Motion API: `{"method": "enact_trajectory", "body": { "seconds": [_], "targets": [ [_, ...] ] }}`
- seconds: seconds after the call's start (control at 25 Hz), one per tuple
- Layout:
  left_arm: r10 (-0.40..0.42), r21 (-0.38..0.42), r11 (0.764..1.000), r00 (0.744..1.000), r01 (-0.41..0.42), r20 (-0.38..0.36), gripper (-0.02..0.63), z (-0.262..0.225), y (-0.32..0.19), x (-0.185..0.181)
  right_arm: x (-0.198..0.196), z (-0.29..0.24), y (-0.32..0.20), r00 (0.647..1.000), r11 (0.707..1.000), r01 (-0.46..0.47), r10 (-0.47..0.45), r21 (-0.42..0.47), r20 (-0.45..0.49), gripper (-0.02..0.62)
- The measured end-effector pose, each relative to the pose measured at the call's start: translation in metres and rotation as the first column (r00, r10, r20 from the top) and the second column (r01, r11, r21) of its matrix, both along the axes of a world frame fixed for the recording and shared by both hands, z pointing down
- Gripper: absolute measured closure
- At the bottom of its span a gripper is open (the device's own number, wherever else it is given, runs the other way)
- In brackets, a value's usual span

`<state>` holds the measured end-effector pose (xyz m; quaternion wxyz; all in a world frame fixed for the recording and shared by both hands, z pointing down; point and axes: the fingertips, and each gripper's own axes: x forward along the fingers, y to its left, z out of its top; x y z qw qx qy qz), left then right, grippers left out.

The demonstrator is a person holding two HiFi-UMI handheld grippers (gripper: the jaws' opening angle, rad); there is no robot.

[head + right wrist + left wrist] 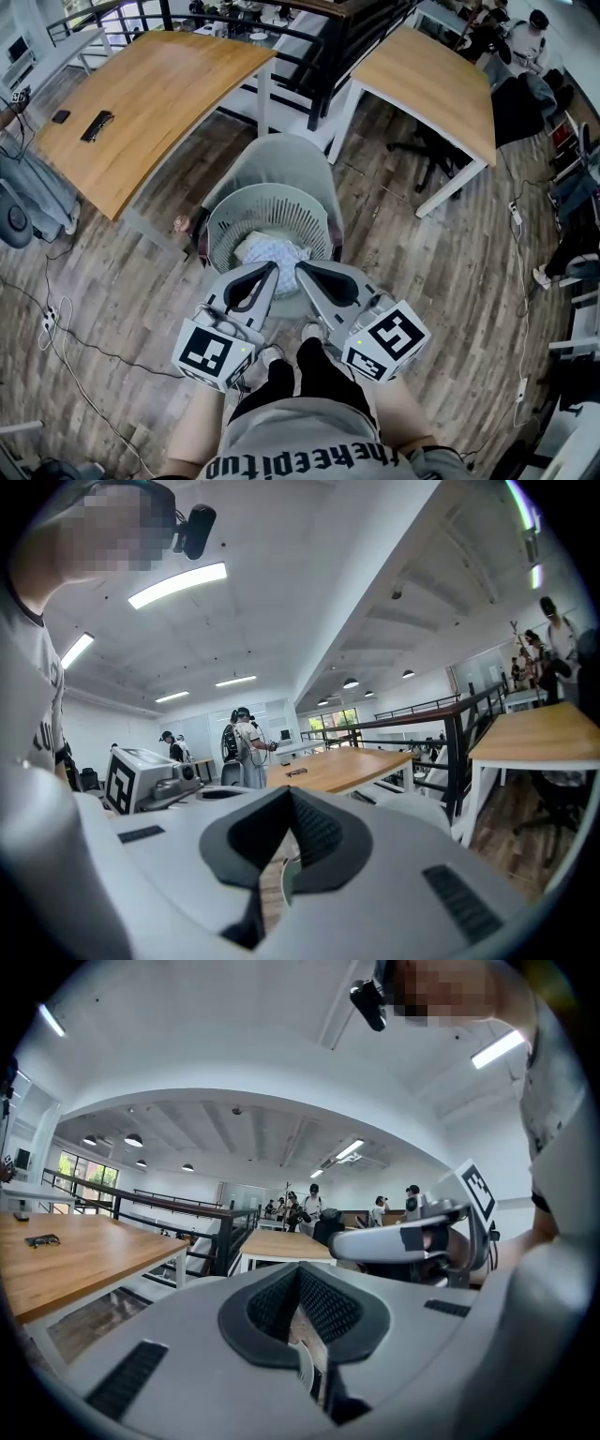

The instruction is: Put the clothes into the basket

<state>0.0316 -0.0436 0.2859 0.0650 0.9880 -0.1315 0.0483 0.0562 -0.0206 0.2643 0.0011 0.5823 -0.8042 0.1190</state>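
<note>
Since the wood floor (441, 281) holds only trailing cables and the two desks, one (159, 94) at the far left and one (431, 75) at the far right, show no laundry, the work centres on the grey chair (281, 155) standing between their near corners. On its seat sits the round slatted basket (272, 202) — raised there, I judge, so the person can reach it without stooping. A pale patterned bundle of clothes (270, 251) lies on the basket's bottom, toward its near wall. It is already inside, and no other garment is in sight, so the task looks finished or close to it.

Above the basket's near rim hang the left gripper (273, 267) and the right gripper (300, 269), tips almost meeting and aimed roughly level. Each has its jaws pressed together with nothing between them — a fitting posture for hands with no load to carry.
</note>
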Motion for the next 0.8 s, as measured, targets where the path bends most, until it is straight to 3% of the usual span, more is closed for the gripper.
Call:
{"method": "enact_trajectory", "body": {
  "seconds": [0.8],
  "targets": [
    [0.031,0.042,0.999,0.999,-0.030,-0.030,0.592,-0.013,0.016,-0.014,-0.018,-0.014,0.015,0.999,0.999,-0.026,0.027,0.034,-0.036,0.586]
  ]
}}
